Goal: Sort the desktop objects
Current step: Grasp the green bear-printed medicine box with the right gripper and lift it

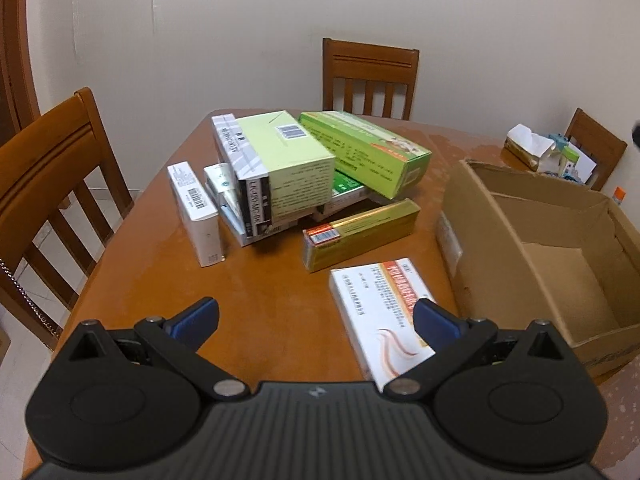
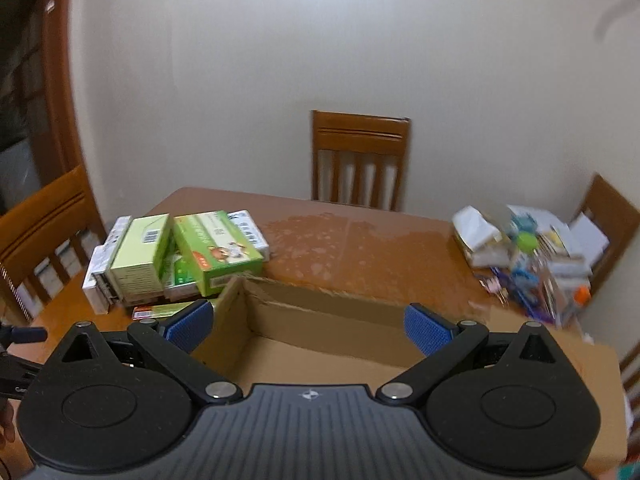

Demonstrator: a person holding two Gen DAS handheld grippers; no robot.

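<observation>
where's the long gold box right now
In the left wrist view the gold box lies flat on the table, just in front of the box pile, between the pale green box and the white and red box.

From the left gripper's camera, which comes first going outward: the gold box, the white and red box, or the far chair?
1. White and red box, lying just ahead of the left gripper, under its right finger.
2. Gold box, mid-table, a little right.
3. Far chair, beyond the table against the wall.
</observation>
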